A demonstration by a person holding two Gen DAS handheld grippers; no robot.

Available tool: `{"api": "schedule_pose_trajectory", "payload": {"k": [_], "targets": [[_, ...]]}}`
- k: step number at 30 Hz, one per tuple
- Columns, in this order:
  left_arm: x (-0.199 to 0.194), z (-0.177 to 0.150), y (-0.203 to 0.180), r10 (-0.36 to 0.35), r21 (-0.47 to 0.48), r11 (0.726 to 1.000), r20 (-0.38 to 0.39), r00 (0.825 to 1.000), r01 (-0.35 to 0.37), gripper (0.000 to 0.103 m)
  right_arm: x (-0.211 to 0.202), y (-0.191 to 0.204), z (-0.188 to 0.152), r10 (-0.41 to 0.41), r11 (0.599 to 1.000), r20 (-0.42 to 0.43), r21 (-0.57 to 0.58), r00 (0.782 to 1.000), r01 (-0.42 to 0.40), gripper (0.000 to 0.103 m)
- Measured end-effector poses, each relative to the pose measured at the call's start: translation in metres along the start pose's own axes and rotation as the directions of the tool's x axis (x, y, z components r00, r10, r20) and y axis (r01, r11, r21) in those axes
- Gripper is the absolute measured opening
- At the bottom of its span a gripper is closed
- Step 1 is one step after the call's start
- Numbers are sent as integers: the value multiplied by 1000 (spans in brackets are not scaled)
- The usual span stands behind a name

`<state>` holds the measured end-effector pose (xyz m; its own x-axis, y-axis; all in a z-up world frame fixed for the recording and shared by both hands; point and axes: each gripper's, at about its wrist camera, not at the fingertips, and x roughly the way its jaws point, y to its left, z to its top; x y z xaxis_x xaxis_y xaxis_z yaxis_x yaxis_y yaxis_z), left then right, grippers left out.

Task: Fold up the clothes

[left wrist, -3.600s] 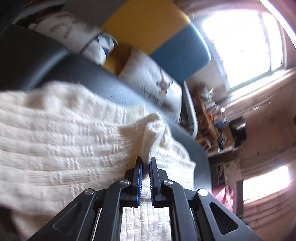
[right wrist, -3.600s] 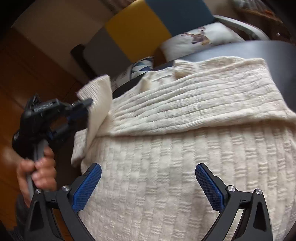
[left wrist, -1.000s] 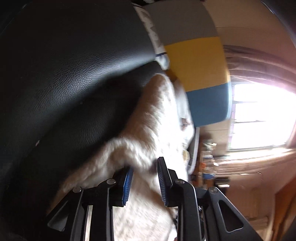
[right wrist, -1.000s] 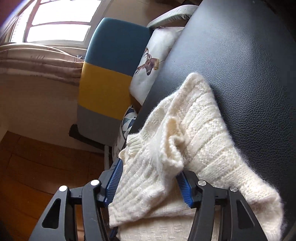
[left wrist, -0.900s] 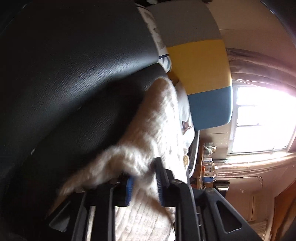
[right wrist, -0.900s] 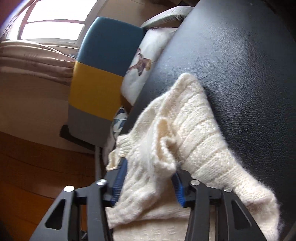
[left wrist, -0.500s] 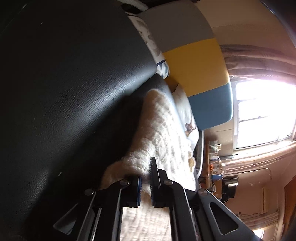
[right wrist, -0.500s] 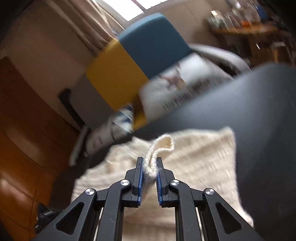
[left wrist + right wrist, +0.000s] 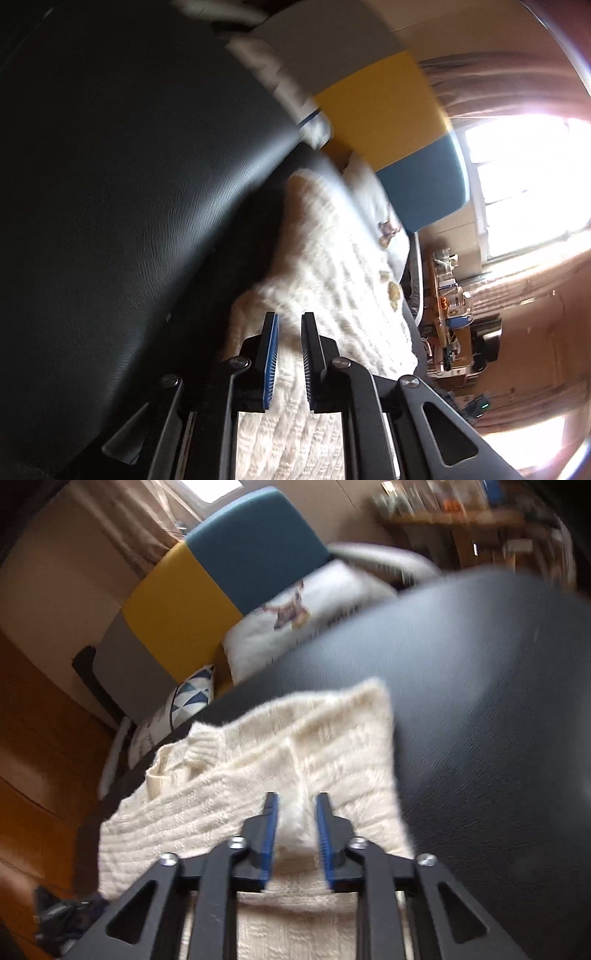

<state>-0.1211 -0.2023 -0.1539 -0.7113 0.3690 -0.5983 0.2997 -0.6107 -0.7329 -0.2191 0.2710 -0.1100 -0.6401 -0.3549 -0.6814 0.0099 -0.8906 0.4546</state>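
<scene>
While the cream knit sweater (image 9: 258,775) lies bunched in layers on the black leather seat (image 9: 480,720), I pinch a ridge of it in each tool. A second ago both pairs of fingers stood wider around loose wool; now my left gripper (image 9: 289,325) has its blue pads nearly together on a fold of the sweater (image 9: 332,266) at its near edge, and my right gripper (image 9: 296,805) is clamped on a raised tuft near the middle of the near side. With that, I judge that reaching is over and both ends are secured for carrying a layer over, though how many folds are already made I cannot say. One sleeve cuff (image 9: 201,747) lies across the far left of the pile. Beyond the seat stand a grey, yellow and blue chair back (image 9: 207,583) and a white cushion (image 9: 314,609) with a printed animal, under a bright window (image 9: 528,184).
</scene>
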Motion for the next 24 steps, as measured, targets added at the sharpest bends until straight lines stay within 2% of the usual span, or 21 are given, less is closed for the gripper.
{"api": "schedule_pose_trajectory", "payload": {"k": [3, 7, 10, 12, 13, 14, 17, 19, 22, 23, 24], "targets": [[-20, 1, -13, -1, 69, 998, 34, 999, -1, 13, -10, 33, 7, 30, 992, 3, -126, 1000, -29, 45], [7, 5, -35, 52, 147, 988, 7, 999, -52, 14, 9, 86, 0, 63, 956, -88, -280, 994, -86, 52], [31, 8, -52, 97, 206, 974, -15, 995, -92, 14, 34, 108, -10, 65, 938, -164, -327, 984, -116, 52], [46, 3, -37, 149, 197, 971, -44, 988, -137, 14, 51, 113, -17, 47, 934, -208, -339, 977, -117, 52], [53, 0, -27, 176, 188, 969, -60, 982, -162, 10, 58, 109, -20, 27, 935, -223, -338, 974, -103, 52], [53, -3, -21, 169, 182, 971, -52, 984, -157, 5, 65, 103, -23, 7, 937, -238, -337, 971, -90, 51], [48, -9, -16, 132, 193, 973, -16, 991, -126, 5, 72, 90, -30, -5, 936, -254, -342, 967, -85, 41], [46, -11, -17, 131, 209, 970, -6, 991, -127, 5, 71, 93, -27, 9, 927, -273, -358, 962, -110, 41], [46, -14, -19, 130, 231, 964, 10, 992, -128, 5, 69, 117, -16, 40, 899, -331, -399, 943, -178, 45], [46, -16, -18, 127, 233, 964, 17, 992, -128, 5, 71, 128, -11, 98, 889, -377, -383, 921, -251, 45], [45, -17, -19, 129, 242, 961, 24, 991, -131, 5, 76, 145, -6, 175, 870, -435, -352, 883, -346, 55]]}}
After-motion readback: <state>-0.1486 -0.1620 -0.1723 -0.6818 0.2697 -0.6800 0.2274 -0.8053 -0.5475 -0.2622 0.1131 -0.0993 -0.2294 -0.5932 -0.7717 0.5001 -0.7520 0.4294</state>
